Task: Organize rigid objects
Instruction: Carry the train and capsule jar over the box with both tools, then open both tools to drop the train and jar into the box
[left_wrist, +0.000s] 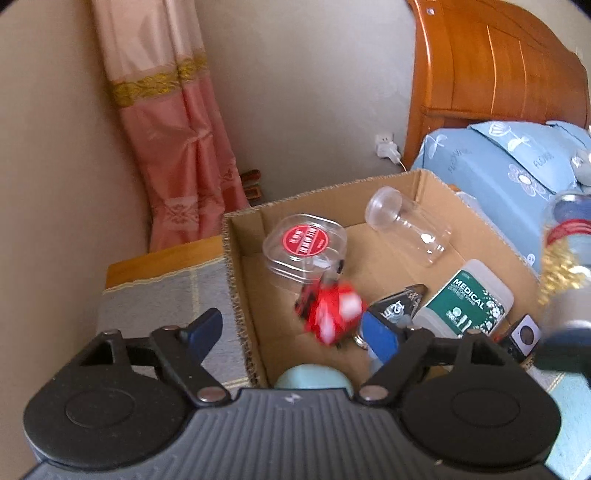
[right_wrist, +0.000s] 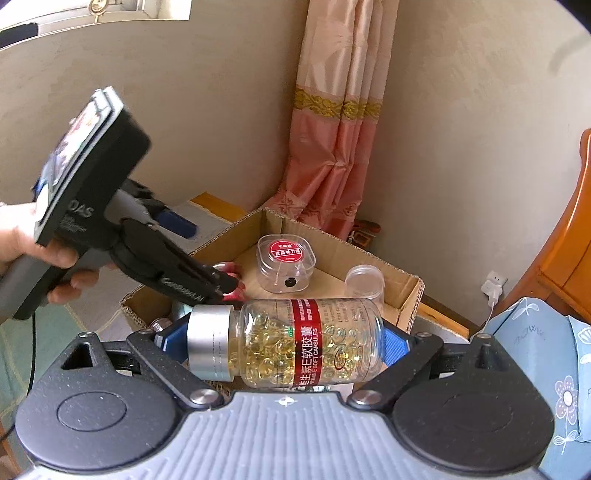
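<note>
A cardboard box (left_wrist: 243, 266) holds a clear square case with a red label (left_wrist: 304, 245), a clear jar (left_wrist: 408, 225), a green medical swab box (left_wrist: 467, 299) and a blurred red toy (left_wrist: 334, 314). My left gripper (left_wrist: 295, 332) is open above the box's near edge, with the red toy between its fingers but not held. My right gripper (right_wrist: 284, 341) is shut on a clear capsule bottle (right_wrist: 295, 341) with a silver cap, held sideways above the box (right_wrist: 406, 295). The bottle also shows in the left wrist view (left_wrist: 565, 251) at the right edge.
The box sits on a grey cloth (left_wrist: 166, 295) over a wooden stand. A pink curtain (left_wrist: 177, 147) hangs behind. A bed with blue bedding (left_wrist: 509, 173) and a wooden headboard (left_wrist: 498, 62) lies to the right. A wall socket (left_wrist: 386, 146) is behind the box.
</note>
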